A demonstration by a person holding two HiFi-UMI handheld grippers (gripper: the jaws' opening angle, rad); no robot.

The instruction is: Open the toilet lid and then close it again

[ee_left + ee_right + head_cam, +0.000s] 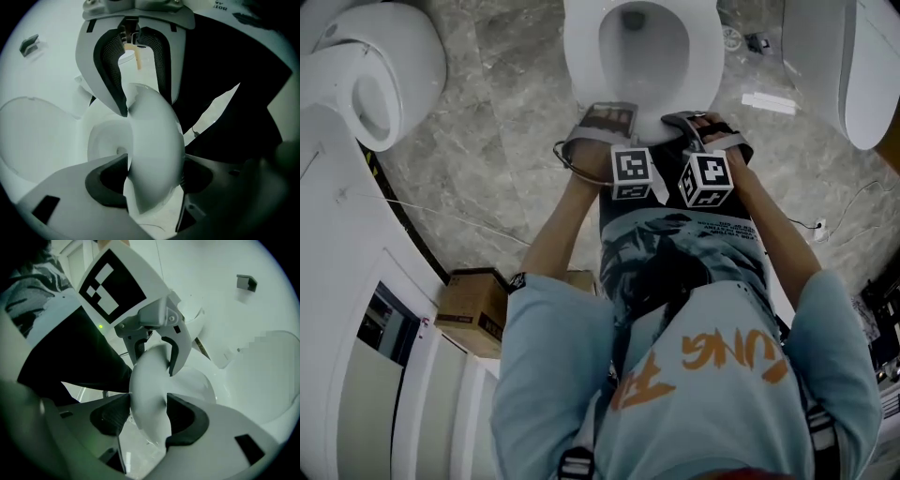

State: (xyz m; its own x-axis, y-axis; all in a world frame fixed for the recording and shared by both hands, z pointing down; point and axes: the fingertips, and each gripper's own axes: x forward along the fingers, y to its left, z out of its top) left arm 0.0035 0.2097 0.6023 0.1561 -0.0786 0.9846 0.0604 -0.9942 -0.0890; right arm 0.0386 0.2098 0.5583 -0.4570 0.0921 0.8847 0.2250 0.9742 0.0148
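Left gripper (154, 174): pinching the seat (157, 131), front edge.
Right gripper (146, 416): pinching the same edge, just beside.

Top edge cuts off the toilet (581, 52); near rim hidden under left gripper (605, 122) and right gripper (698, 124); floor items (757, 41) unidentifiably small.

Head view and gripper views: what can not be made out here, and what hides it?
1. Back of the toilet seat: cut off by the top edge of the head view.
2. Jaws of the left gripper and right gripper: in the head view covered by their own bodies; only the gripper views show them closed on the seat.
3. A small dark object right of the seat, head view: too small to name.
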